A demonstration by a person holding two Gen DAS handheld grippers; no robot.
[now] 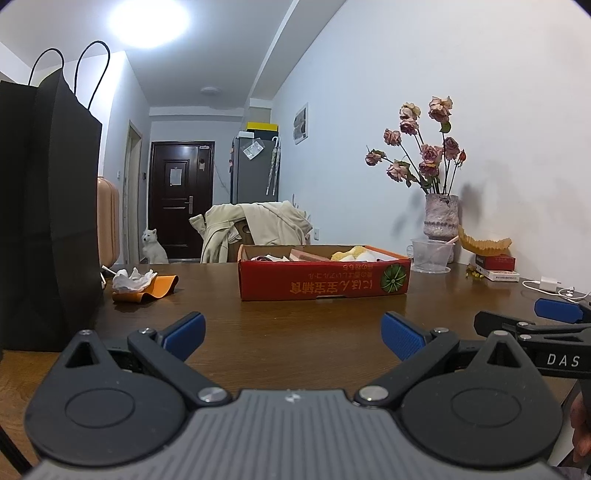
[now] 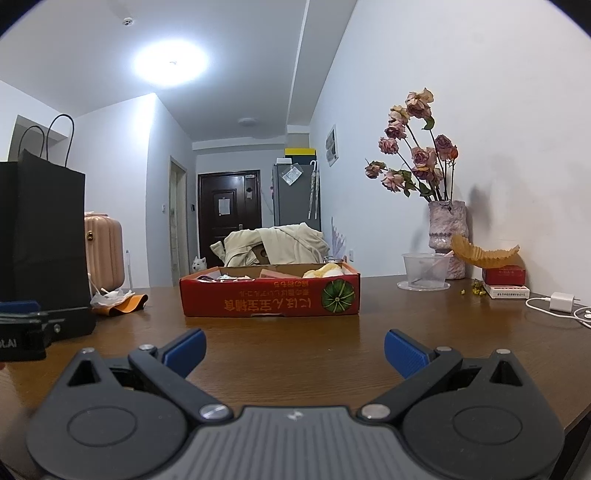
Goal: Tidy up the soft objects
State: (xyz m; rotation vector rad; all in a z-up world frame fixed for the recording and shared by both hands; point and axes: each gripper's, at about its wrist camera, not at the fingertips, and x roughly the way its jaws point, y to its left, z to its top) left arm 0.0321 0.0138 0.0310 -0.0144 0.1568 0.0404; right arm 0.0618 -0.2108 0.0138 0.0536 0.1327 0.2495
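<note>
Left wrist view shows a yellow-white soft object (image 1: 351,253) lying in the shallow red cardboard box (image 1: 325,282) mid-table. Both the left gripper (image 1: 293,334) and right gripper (image 2: 294,347) are spread wide, ribbed blue pads holding nothing, low over the glossy brown wooden table (image 1: 295,314). Crumpled white tissue (image 1: 132,278) rests on an orange cloth (image 1: 155,288).

Glaring ceiling light (image 1: 149,22), soft wall shadows, fisheye-bent dark corners, sharp focus
</note>
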